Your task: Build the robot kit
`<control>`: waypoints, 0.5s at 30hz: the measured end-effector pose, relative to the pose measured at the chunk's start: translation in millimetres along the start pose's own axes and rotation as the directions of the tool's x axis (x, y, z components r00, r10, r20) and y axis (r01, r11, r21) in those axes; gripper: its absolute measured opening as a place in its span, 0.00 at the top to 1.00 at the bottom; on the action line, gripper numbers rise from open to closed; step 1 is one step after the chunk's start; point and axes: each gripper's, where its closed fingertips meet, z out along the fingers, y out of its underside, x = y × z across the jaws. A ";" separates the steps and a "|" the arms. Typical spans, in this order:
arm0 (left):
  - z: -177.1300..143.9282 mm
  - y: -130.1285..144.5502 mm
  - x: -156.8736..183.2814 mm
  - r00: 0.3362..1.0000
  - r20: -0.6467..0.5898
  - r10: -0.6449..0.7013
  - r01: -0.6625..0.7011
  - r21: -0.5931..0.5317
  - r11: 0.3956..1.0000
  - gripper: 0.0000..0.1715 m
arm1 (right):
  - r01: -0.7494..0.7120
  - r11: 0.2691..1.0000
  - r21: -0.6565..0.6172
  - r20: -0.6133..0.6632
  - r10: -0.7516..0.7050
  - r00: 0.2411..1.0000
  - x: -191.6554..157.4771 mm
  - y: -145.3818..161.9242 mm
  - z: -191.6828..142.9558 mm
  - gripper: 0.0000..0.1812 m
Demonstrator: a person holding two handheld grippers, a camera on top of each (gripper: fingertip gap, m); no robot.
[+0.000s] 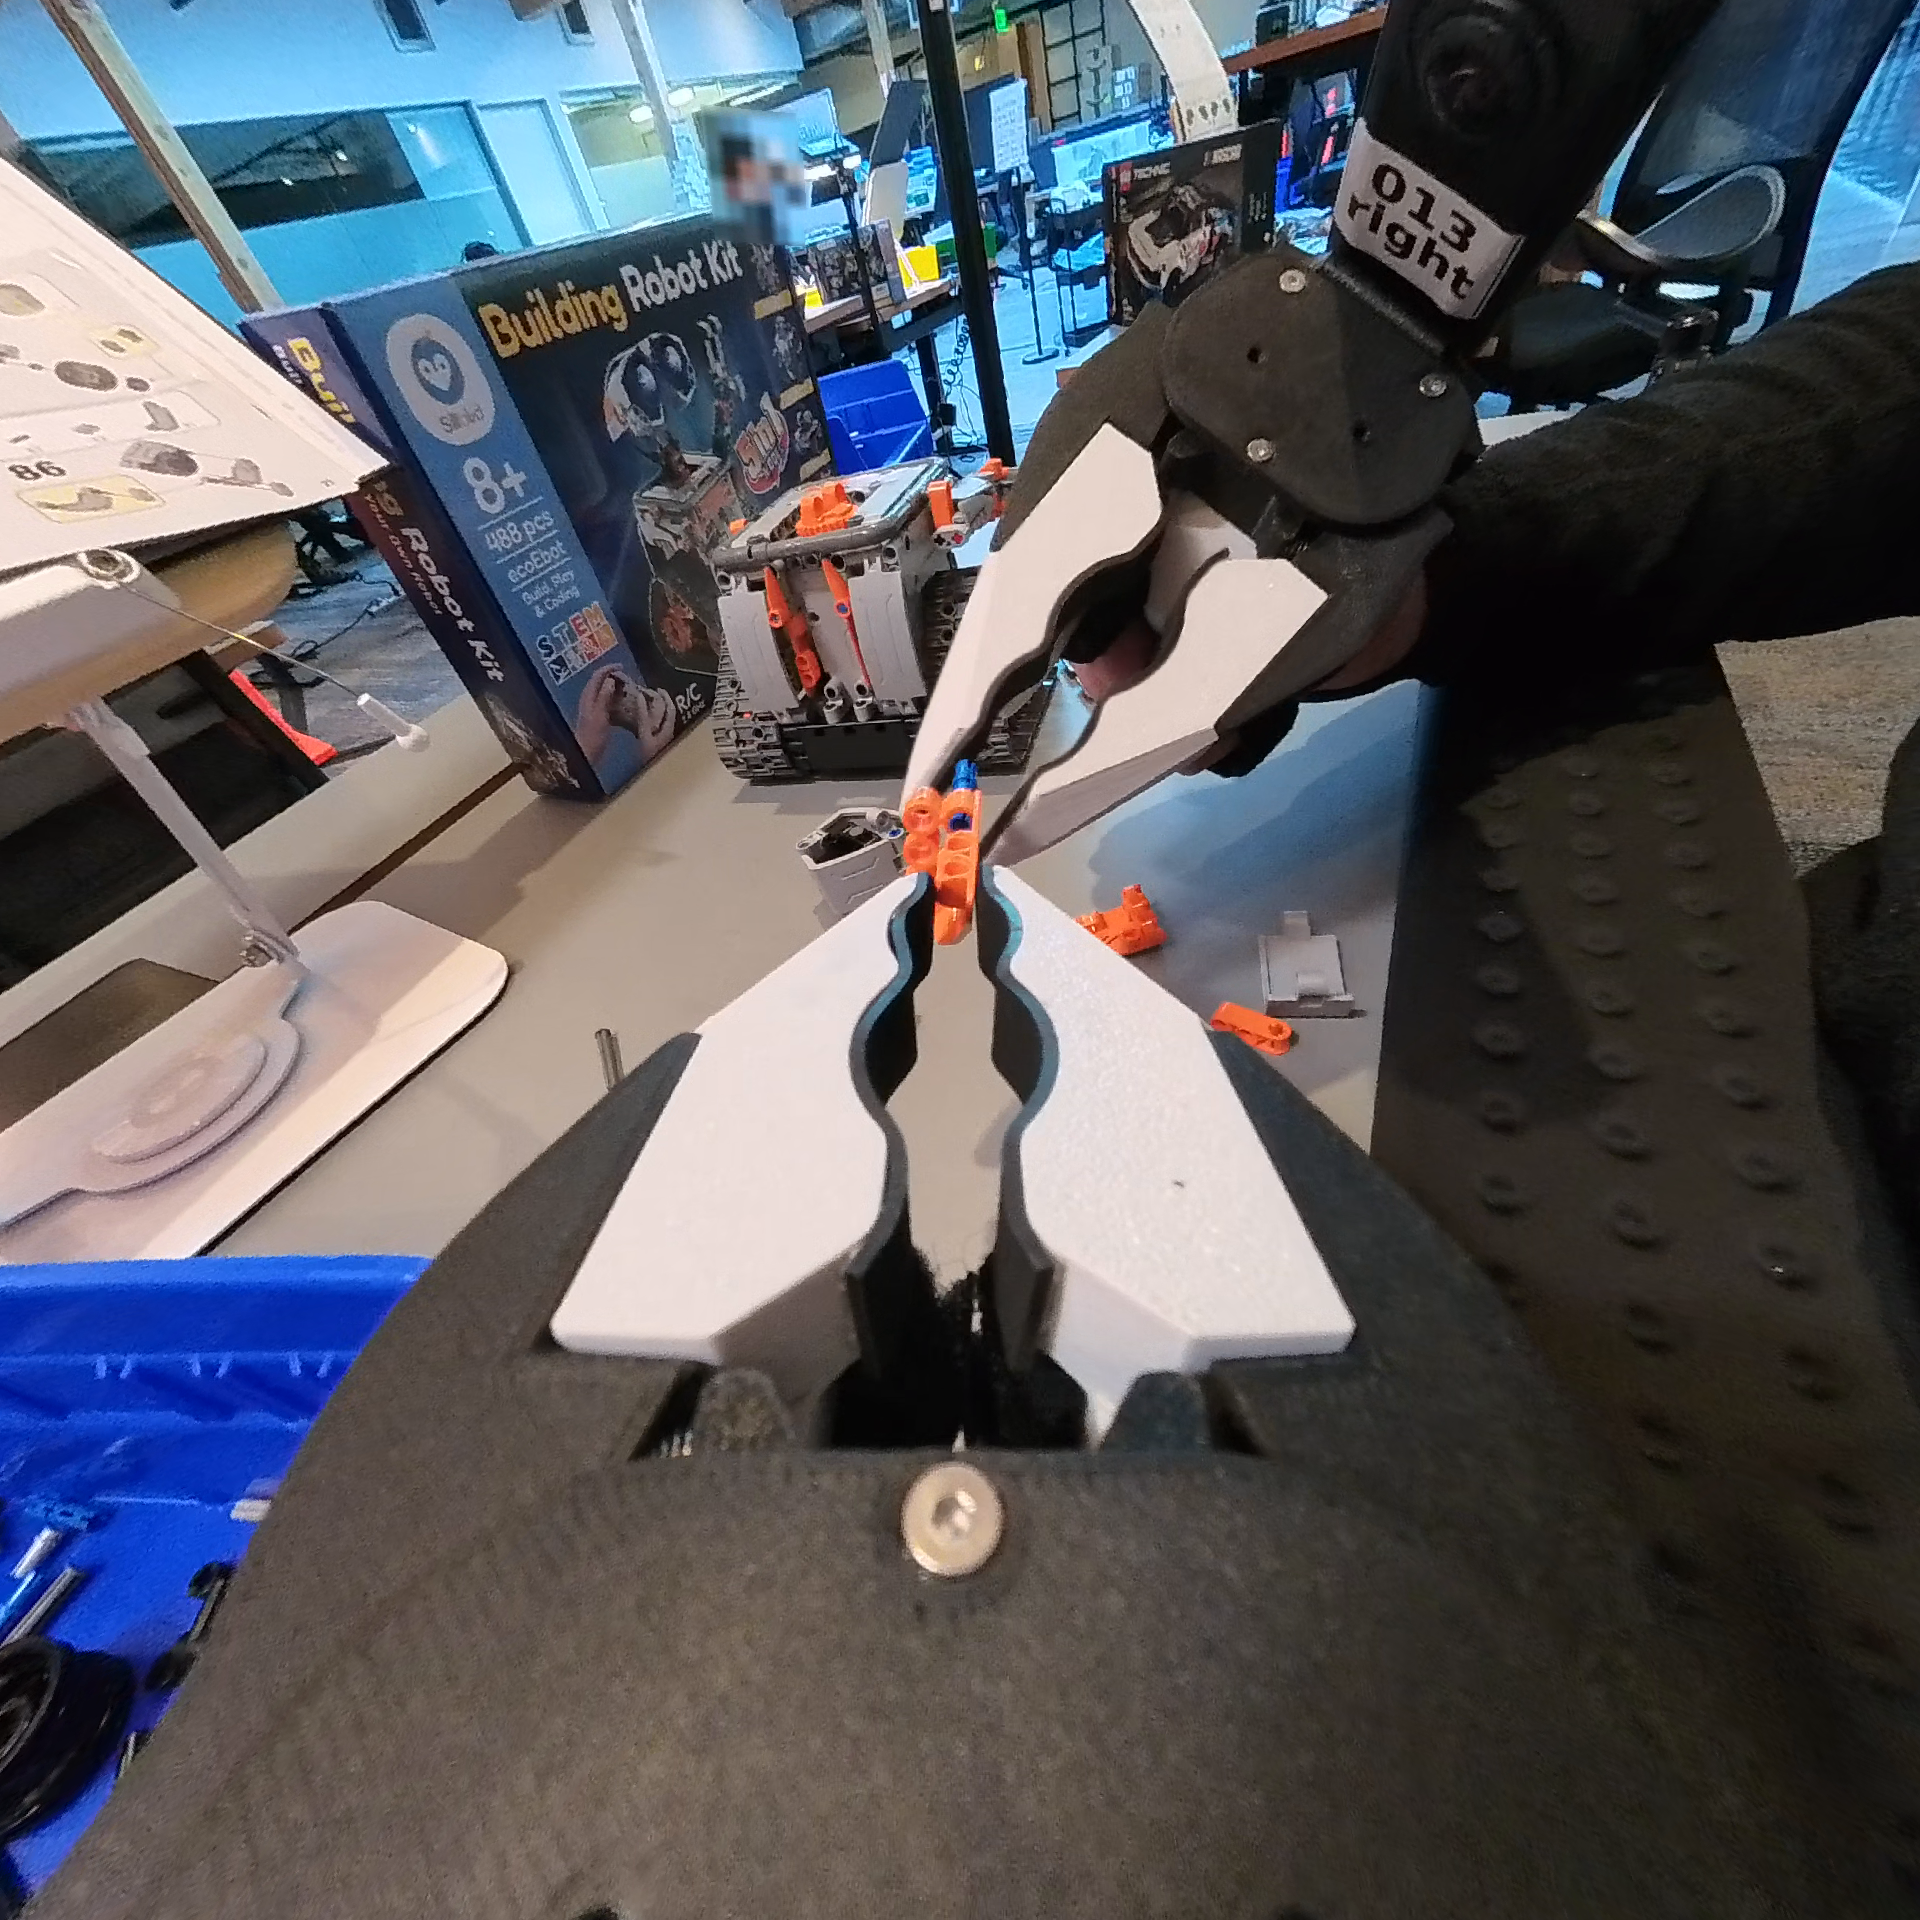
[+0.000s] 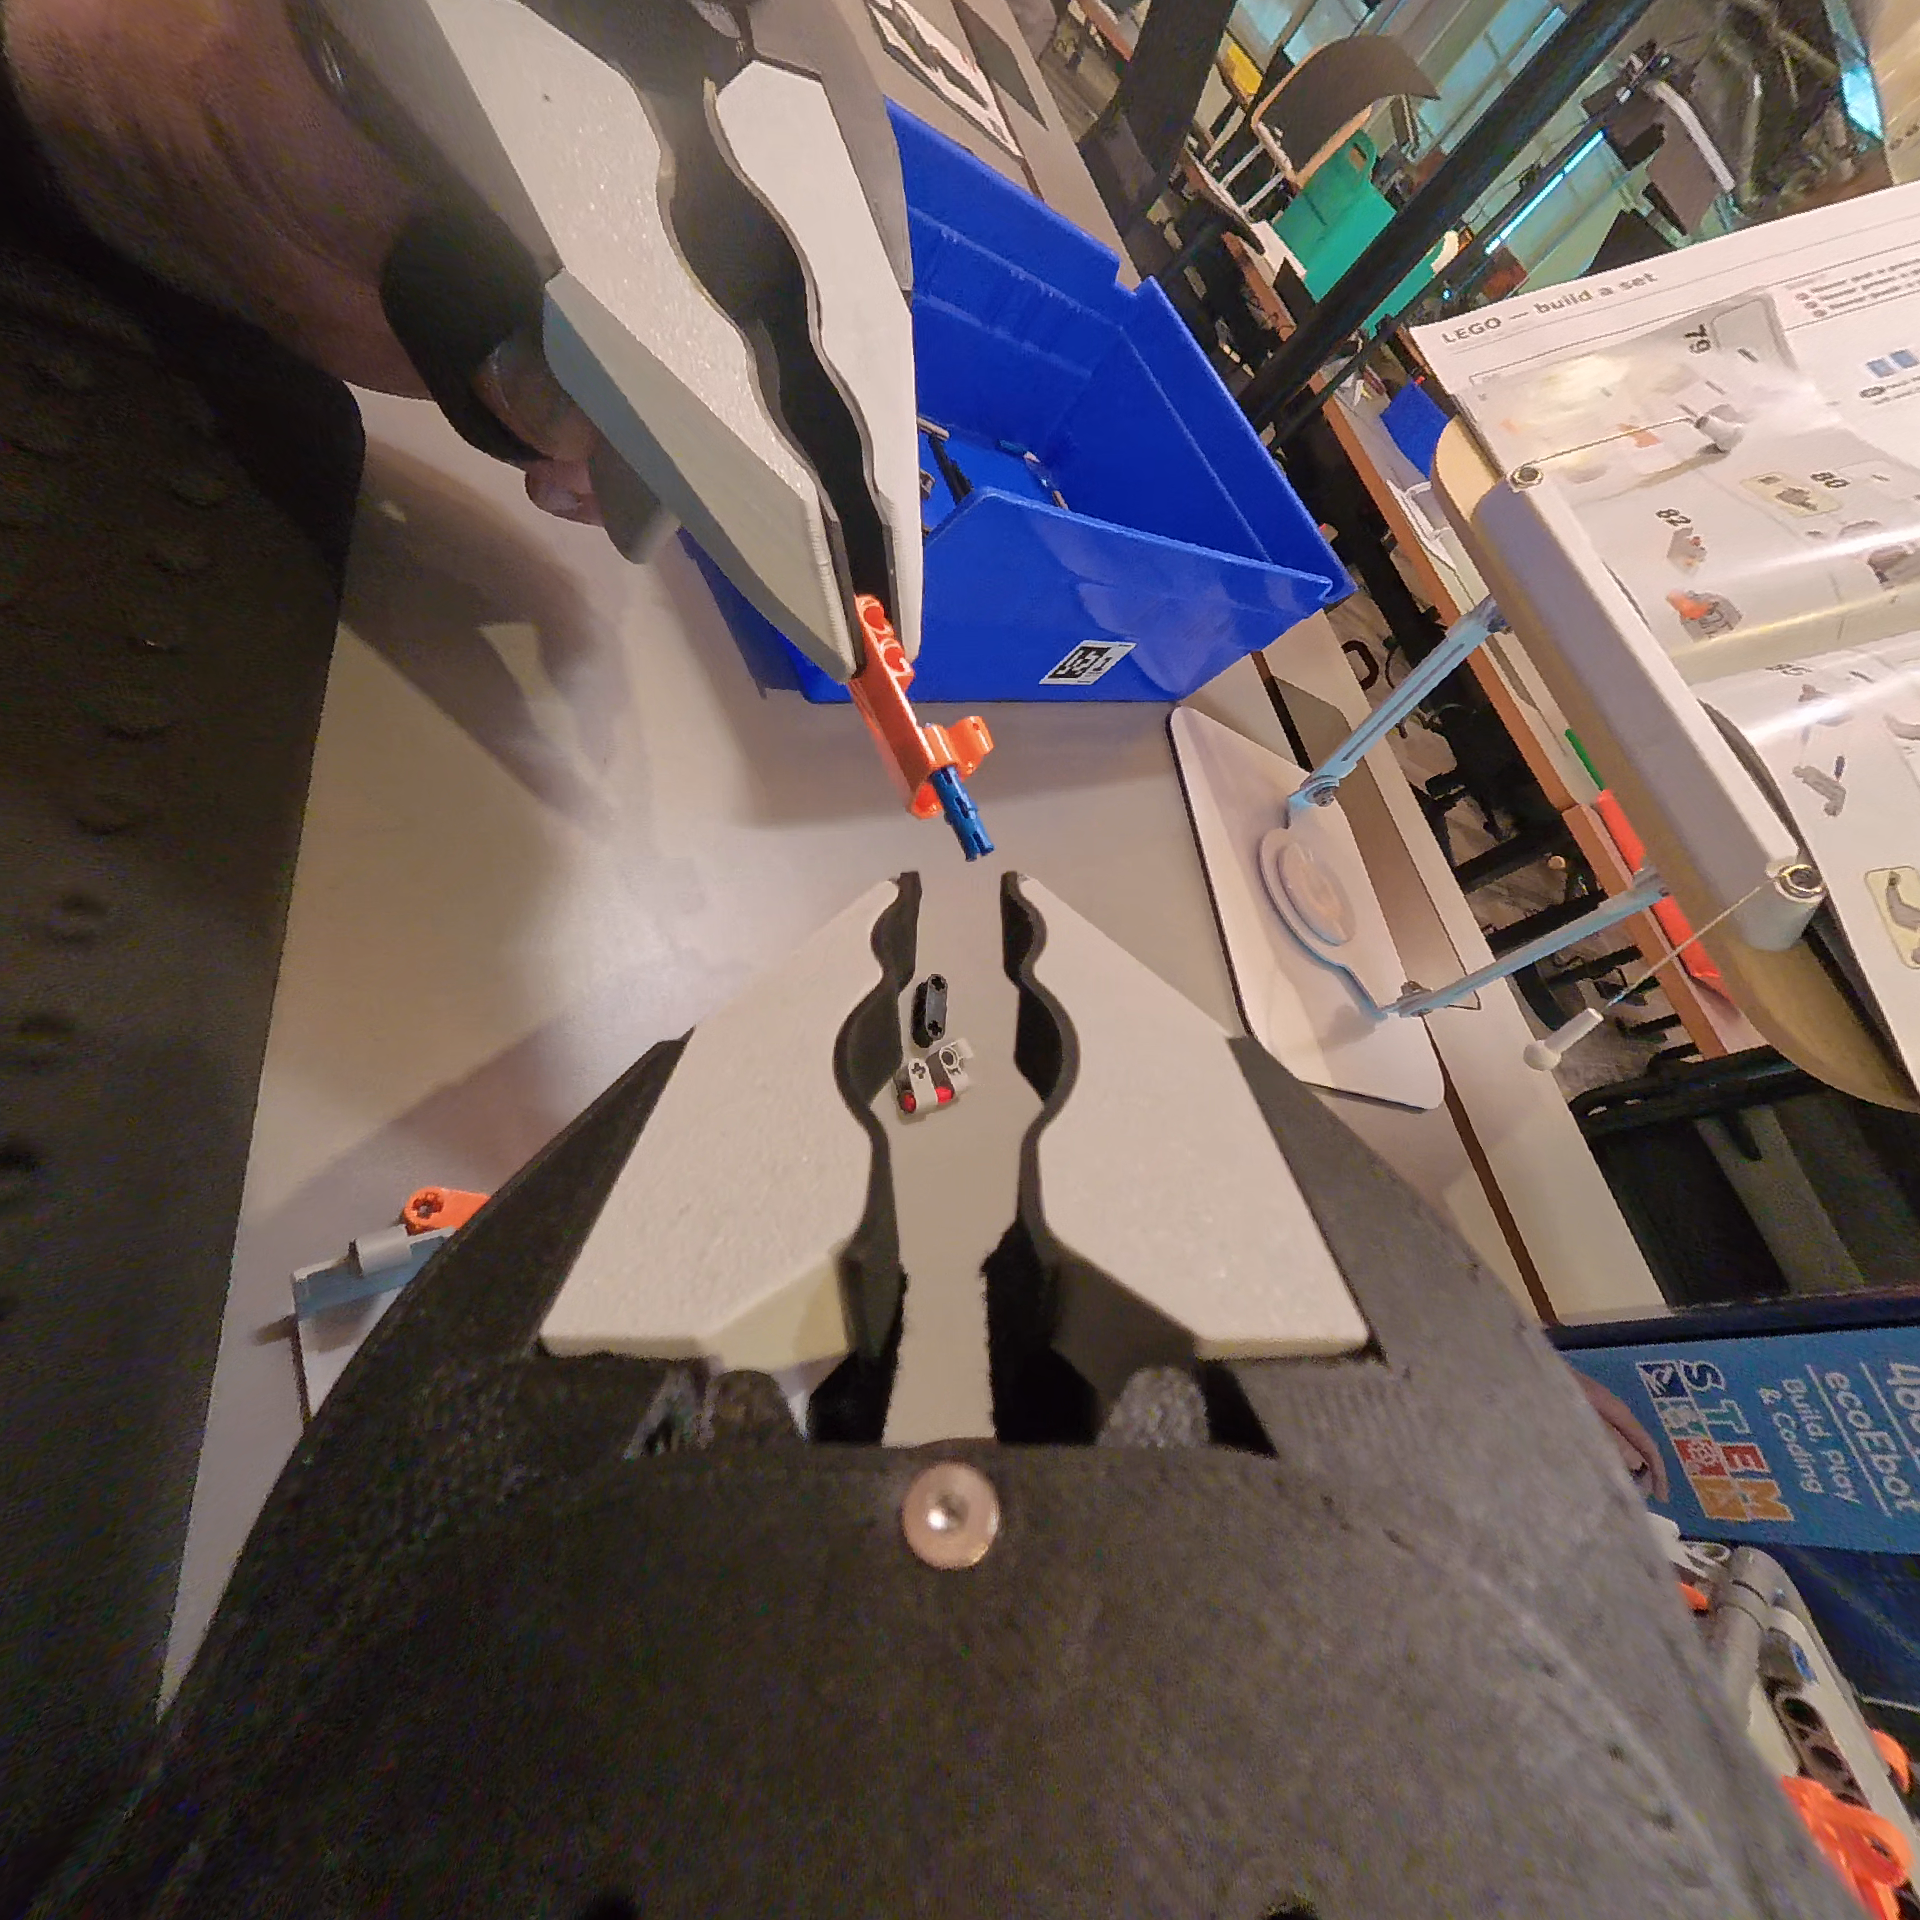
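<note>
On the tabletop (image 1: 623, 935) stand a kit box (image 1: 582, 499) and a tracked model (image 1: 831, 623). The left tool (image 1: 951, 894) clamps an orange beam (image 1: 951, 862) carrying a blue pin (image 2: 961, 810). The right tool (image 2: 956, 883) gapes empty just beside the pin, above small loose parts (image 2: 932, 1049).

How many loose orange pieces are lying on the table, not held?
2. A chunky orange piece lies right of the left tongs' tips; a flat orange piece lies nearer, beside a grey part. Others may be hidden behind the tongs.
</note>
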 end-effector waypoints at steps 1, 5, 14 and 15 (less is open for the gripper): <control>0.1 0.3 -0.1 1.000 -0.001 -0.003 0.003 -0.001 1.000 0.97 | 0.000 1.000 0.000 0.000 0.000 1.000 0.0 0.2 0.2 0.92; 0.2 0.9 -0.5 1.000 -0.002 -0.011 0.011 -0.002 1.000 0.97 | 0.004 1.000 -0.002 0.003 -0.004 1.000 -1.1 1.2 1.2 0.91; 1.4 2.1 0.1 1.000 -0.012 -0.025 0.025 -0.006 1.000 0.97 | 0.009 1.000 0.003 0.010 -0.009 1.000 -3.0 0.9 1.5 0.92; 1.6 2.2 0.1 1.000 -0.013 -0.026 0.026 -0.005 1.000 0.97 | 0.010 1.000 0.002 0.012 -0.010 1.000 -3.4 1.0 1.6 0.92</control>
